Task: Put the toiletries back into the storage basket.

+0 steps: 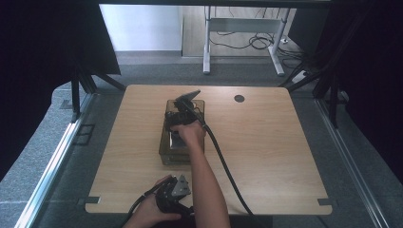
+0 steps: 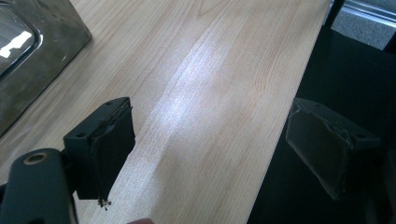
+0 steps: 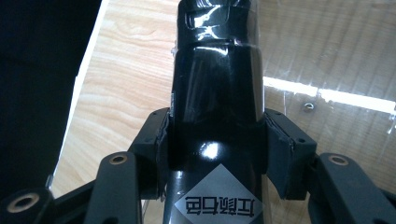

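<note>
- The right gripper (image 1: 183, 110) is out over the middle of the wooden table (image 1: 266, 156), reaching into a clear, smoke-tinted box (image 1: 165, 154) that stands left of centre.
- In the right gripper view its two black jaws are closed against the sides of a glossy black bottle (image 3: 215, 116), one pad on each flank, with no gap showing between pad and bottle.
- The bottle bears a pale diamond-shaped label (image 3: 217, 201) with printed characters, just near of the pads.
- The bottle lies along the line of the jaws, its far end reaching toward the far wall of the box; whether that end touches the box floor is hard to judge from this angle.
- Through the transparent box the table's wood grain shows, with a bright strip of reflected light (image 3: 327, 95) to the right of the bottle.
- The left gripper (image 1: 172, 189) is held at the near edge of the table, well apart from the box.
- In the left gripper view its jaws stand wide apart with nothing between them, one over the wood and one past the table edge; a corner of the box (image 2: 32, 56) shows at upper left.
</note>
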Demonstrator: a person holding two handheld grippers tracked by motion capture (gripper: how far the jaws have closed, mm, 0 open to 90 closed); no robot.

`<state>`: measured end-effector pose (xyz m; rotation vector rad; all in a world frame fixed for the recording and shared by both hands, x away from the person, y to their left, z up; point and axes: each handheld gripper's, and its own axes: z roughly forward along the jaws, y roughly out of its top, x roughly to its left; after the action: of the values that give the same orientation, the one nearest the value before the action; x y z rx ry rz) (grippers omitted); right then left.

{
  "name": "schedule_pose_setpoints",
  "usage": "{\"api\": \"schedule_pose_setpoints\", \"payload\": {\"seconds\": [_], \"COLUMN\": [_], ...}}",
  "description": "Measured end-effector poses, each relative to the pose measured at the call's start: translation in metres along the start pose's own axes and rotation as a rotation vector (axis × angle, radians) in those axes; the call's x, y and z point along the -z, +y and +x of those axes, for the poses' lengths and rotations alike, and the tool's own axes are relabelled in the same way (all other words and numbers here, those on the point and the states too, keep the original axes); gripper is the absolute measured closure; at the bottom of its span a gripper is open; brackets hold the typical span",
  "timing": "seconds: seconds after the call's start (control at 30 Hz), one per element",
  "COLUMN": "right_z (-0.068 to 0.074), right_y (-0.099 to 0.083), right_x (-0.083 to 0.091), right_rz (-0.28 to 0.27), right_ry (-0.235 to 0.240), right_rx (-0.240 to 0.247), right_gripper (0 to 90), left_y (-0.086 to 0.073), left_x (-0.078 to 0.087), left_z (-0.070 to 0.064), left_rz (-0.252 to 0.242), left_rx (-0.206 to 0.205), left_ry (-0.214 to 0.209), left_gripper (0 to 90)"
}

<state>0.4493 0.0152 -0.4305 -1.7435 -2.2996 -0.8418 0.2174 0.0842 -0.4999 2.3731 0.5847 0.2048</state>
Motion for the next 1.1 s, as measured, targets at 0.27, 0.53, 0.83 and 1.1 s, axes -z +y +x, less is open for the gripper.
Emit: {"api": "schedule_pose_setpoints", "payload": {"seconds": [0.27,0.53,0.83,1.1], "right_z": [-0.012,-0.025,-0.027,-0.028], "right_y": [-0.001,-0.006,-0.010,-0.013], "right_x": [-0.010,-0.022,-0.036,-0.048], "right_rz": [-0.001,-0.006,0.012,0.037], "right_ry": [-0.019,-0.042,-0.038,-0.040], "right_rx": [-0.091,-0.183,-0.199,-0.205], "right_gripper": [47.1,47.1,46.8,46.3], "left_y": [0.000,-0.001,-0.001,-0.002], "left_x": [0.000,0.002,0.001,-0.001], "left_z": [0.001,0.003,0.003,0.002], "left_rz": [0.000,0.004,0.017,-0.010], "left_rx": [0.003,-0.004,-0.015,0.021], "left_ry": [0.000,0.001,0.003,0.000], "left_gripper": [15.6,15.7,15.7,15.8]}}
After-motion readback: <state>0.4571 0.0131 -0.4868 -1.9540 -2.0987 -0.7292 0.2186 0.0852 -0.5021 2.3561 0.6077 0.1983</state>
